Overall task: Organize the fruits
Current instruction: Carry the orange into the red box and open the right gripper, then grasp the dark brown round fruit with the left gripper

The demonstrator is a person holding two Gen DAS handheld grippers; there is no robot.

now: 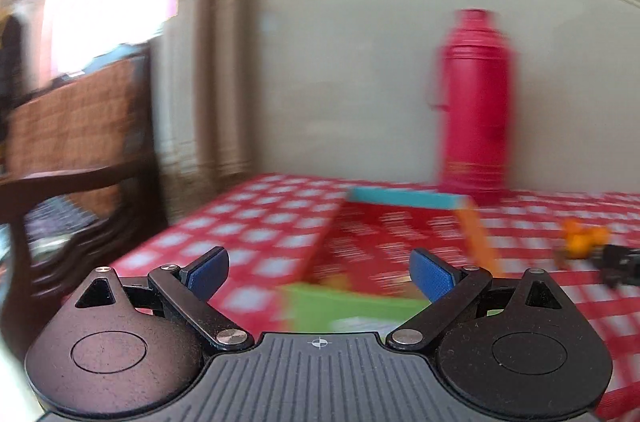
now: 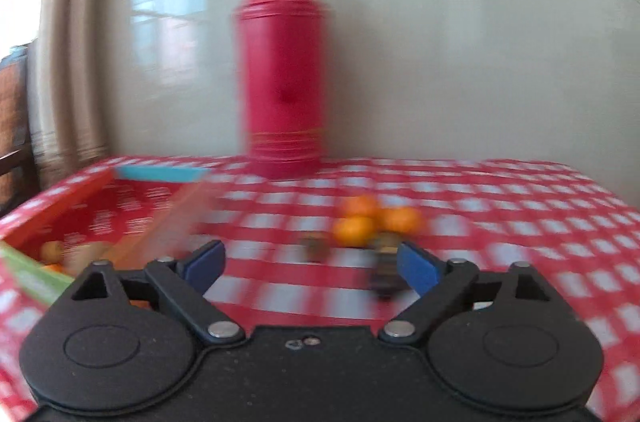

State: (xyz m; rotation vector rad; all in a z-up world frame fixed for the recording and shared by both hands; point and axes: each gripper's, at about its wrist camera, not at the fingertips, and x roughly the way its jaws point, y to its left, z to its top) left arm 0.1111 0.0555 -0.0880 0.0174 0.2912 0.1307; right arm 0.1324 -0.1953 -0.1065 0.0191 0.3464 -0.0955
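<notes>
A colourful cardboard box [image 1: 380, 238] with a red floor, teal far wall and green near wall lies on the checked table. In the right wrist view the box [image 2: 100, 214] is at the left and holds pale and orange fruits [image 2: 54, 251]. Three oranges [image 2: 360, 226] lie in a cluster on the cloth ahead of my right gripper [image 2: 310, 262], with small dark fruits [image 2: 314, 247] beside them. The oranges also show in the left wrist view [image 1: 582, 240]. My left gripper [image 1: 320, 274] is open and empty above the box's near wall. My right gripper is open and empty. Both views are blurred.
A tall red thermos [image 2: 284, 70] stands at the back of the table against the wall; it also shows in the left wrist view [image 1: 474, 102]. A wooden chair [image 1: 76, 150] stands left of the table. A curtain [image 1: 204, 62] hangs behind it.
</notes>
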